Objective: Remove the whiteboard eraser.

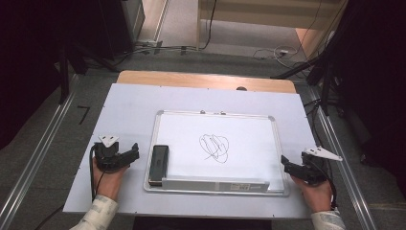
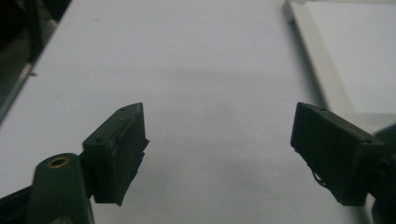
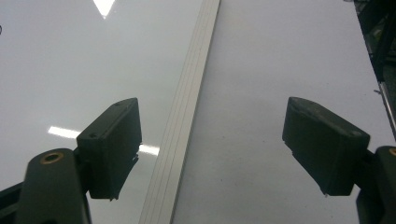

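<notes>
A whiteboard (image 1: 249,143) lies flat on the white-covered table (image 1: 129,105), and the only writing on it is a black scribble (image 1: 214,146) near its middle — loops and crossing strokes, no letters that can be read. A strip label (image 1: 239,186) on the tray along the board's near edge is too small to read. A black eraser (image 1: 158,164) rests at the board's left end, touching the tray.

The left gripper (image 1: 128,154) sits on the table just beside the board's left edge, jaws toward the eraser; the right gripper (image 1: 286,165) is at the board's right edge.

The left gripper view shows its gripper (image 2: 217,144) with jaws spread wide, nothing between them, bare table ahead and the board's frame (image 2: 317,60) at the upper right. The right gripper view shows its gripper (image 3: 210,149) equally wide apart and empty, straddling the board's frame (image 3: 187,116) — glossy board with light reflections on one side, table on the other. Scribble, eraser and label are seen from the high view.
</notes>
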Action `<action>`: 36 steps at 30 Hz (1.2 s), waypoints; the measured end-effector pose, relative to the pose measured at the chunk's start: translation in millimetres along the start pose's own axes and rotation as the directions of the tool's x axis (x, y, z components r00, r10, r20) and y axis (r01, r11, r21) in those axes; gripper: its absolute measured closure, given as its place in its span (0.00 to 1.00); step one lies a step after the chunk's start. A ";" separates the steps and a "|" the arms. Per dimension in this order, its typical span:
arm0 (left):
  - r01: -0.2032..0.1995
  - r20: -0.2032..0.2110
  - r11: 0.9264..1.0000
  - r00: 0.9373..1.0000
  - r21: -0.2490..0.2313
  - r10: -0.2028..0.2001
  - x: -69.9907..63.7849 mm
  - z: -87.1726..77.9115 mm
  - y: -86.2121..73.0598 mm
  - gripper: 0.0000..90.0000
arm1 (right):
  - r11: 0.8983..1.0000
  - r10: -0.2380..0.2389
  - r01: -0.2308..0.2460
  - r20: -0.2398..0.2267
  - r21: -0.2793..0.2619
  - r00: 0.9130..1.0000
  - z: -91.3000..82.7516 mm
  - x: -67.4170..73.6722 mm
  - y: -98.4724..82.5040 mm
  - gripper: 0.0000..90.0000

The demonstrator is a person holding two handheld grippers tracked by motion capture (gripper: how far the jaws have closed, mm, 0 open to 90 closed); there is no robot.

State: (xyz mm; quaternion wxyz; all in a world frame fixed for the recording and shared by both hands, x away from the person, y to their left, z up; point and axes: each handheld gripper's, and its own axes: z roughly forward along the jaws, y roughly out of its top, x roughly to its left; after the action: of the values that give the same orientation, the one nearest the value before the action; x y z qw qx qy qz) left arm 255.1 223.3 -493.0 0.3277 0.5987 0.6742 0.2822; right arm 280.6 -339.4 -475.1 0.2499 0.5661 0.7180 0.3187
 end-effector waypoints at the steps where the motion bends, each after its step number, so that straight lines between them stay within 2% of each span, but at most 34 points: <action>1: 0.003 0.015 1.000 1.000 -0.003 -0.003 -1.4 -2.2 0.5 0.17 | 1.000 0.001 -0.001 0.000 0.000 1.000 0.0 0.3 0.0 0.20; 2: 0.004 0.031 1.000 0.999 -0.001 -0.004 -3.1 -4.7 1.3 0.17 | 1.000 0.001 -0.001 0.000 0.000 1.000 0.0 0.3 0.0 0.20; 3: -0.012 0.044 1.000 0.999 -0.014 0.012 -9.5 -9.5 2.2 0.16 | 1.000 0.001 -0.001 0.001 0.001 1.000 0.1 0.5 0.0 0.20; 4: -0.012 0.044 1.000 0.999 -0.014 0.012 -9.5 -9.5 2.2 0.16 | 1.000 0.001 -0.001 0.001 0.001 1.000 0.1 0.5 0.0 0.20; 5: -0.032 0.044 0.999 0.998 -0.018 0.033 -13.3 -11.1 2.7 0.16 | 1.000 0.000 0.000 0.002 0.002 1.000 0.0 0.4 0.0 0.20; 8: -0.045 0.065 0.999 0.997 -0.014 0.046 -22.5 -14.2 2.8 0.14 | 1.000 0.000 0.000 0.003 0.002 1.000 0.2 0.6 0.0 0.20; 13: -0.048 0.094 0.998 0.995 0.035 0.045 -32.7 -13.6 0.8 0.11 | 1.000 0.000 0.000 0.003 0.004 1.000 0.1 0.5 -0.3 0.20; 17: -0.056 0.108 0.998 0.993 0.034 0.052 -39.0 -13.5 1.4 0.10 | 1.000 -0.002 0.002 0.002 0.003 1.000 0.2 0.8 -0.2 0.20; 29: -0.088 0.174 0.994 0.982 0.063 0.076 -65.1 -8.1 1.2 0.09 | 1.000 -0.006 0.006 0.002 0.005 1.000 0.9 1.2 -0.2 0.20; 36: -0.114 0.191 0.989 0.977 0.096 0.094 -77.0 -4.6 -2.6 0.14 | 1.000 -0.006 0.006 0.000 0.004 1.000 0.5 1.2 -0.2 0.20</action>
State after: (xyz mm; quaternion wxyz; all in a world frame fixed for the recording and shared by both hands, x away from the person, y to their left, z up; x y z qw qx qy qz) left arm 255.2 146.6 -484.2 0.3418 0.6736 0.6222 0.2057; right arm 280.6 -338.2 -475.5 0.2497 0.5643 0.7203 0.3168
